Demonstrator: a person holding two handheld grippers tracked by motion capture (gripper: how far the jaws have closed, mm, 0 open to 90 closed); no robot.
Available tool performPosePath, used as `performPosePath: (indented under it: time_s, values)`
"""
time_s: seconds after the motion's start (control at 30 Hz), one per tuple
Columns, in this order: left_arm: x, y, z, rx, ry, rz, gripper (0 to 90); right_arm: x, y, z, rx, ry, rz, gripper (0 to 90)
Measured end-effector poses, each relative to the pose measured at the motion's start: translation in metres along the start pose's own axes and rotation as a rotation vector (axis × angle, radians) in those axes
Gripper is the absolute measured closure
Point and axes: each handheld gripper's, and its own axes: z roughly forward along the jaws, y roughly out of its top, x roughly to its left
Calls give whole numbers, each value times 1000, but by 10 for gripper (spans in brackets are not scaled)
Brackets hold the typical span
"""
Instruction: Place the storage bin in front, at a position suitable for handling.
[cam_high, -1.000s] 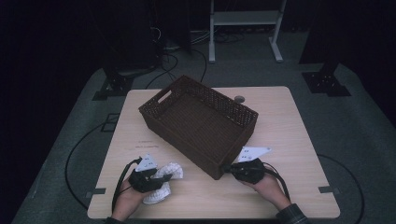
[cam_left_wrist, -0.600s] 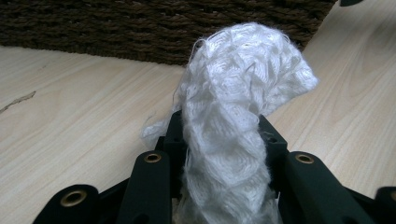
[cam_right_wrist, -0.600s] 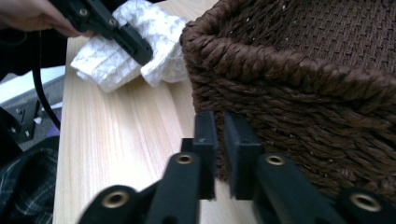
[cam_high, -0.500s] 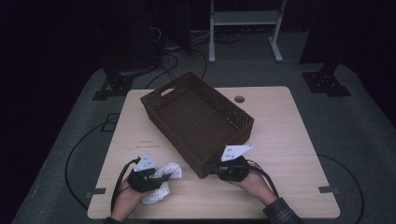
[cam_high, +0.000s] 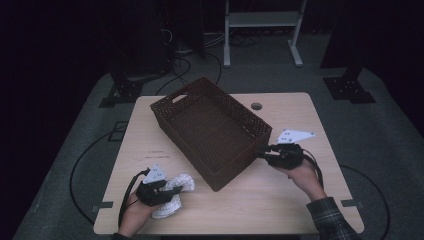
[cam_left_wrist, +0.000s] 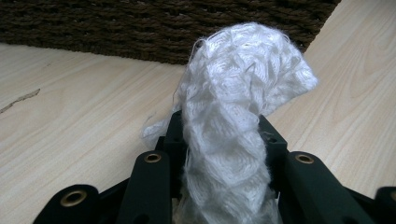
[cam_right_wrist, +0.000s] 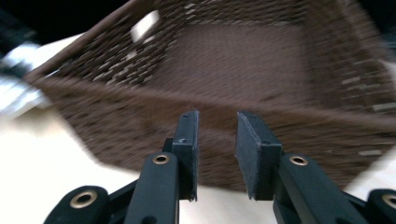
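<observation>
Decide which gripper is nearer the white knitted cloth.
Left. The left gripper is clamped on the white knitted cloth; the right gripper is across the table, beside the basket.

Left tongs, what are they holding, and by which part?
The left tongs clamp a white knitted cloth around its bunched middle; its loose end bulges past the jaws.
</observation>
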Motion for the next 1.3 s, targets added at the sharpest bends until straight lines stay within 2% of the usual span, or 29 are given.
performPosePath:
  time_s: [0.03,0.07,0.13,0.27,0.33,0.37,0.4,0.43,0.53,0.6,0.7,0.8,0.87,0.9,1.1,1.3]
  values:
    - [0,0,0,0,0,-1,649,-7,4,-2,-3,-19,4,688]
    - [0,0,0,1,-1,-1,649,-20,11,-3,-10,-53,14,688]
    - [-1,0,0,1,-2,-2,649,-24,14,-3,-10,-66,13,688]
    - [-1,1,0,2,-3,5,649,-51,32,5,12,-133,31,684]
    - [-1,0,0,-5,-5,0,649,-55,33,6,14,-141,29,684]
    - [-1,0,0,-4,-5,0,649,-59,36,9,12,-148,32,684]
    - [-1,0,1,-2,-6,0,649,-69,40,15,27,-156,48,685]
    - [-1,0,1,-1,-6,0,649,-69,40,15,27,-156,48,685]
    - [-1,0,0,-5,-7,-1,649,-81,45,27,58,-156,66,694]
    - [-1,0,0,-5,-8,-2,649,-89,47,36,99,-143,79,707]
    - [0,-1,0,2,-9,1,649,-93,47,41,107,-138,91,707]
    - [0,-1,1,0,-8,-2,649,-95,44,46,129,-111,111,723]
    - [0,-1,0,4,-9,1,649,-94,42,51,157,-102,115,791]
    - [0,-1,1,1,-9,-2,649,-94,42,51,157,-102,115,791]
    - [0,-1,1,2,-10,-4,650,-90,43,48,167,-158,111,816]
    - [0,-1,0,1,-9,-3,653,-96,37,35,164,-212,131,821]
